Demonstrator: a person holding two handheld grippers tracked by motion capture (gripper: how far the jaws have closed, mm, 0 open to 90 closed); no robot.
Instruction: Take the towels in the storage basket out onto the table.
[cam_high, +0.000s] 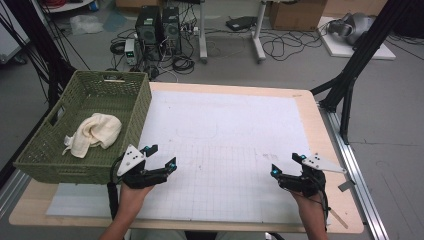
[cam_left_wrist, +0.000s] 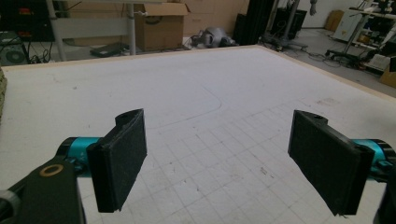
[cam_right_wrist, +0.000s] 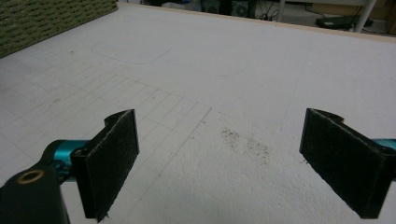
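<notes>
— Cream-coloured crumpled cloth (cam_high: 94, 133): where is it?
— In your green woven basket (cam_high: 45, 150) at the table's left, its far folds hard to read. Your left gripper (cam_high: 162, 155) and right gripper (cam_high: 286, 164) hover spread wide, empty, over the white gridded mat (cam_high: 225, 125).

Items counted on inspection: one desk (cam_high: 310, 107), covered by one white gridded sheet (cam_high: 230, 135). One green woven basket (cam_high: 90, 167) is recorded at the left, with one cream cloth (cam_high: 95, 132) inside it. Two tongs are noted near the front edge: left tongs (cam_high: 161, 156) and right tongs (cam_high: 285, 164), each with jaws apart and nothing between them.
</notes>
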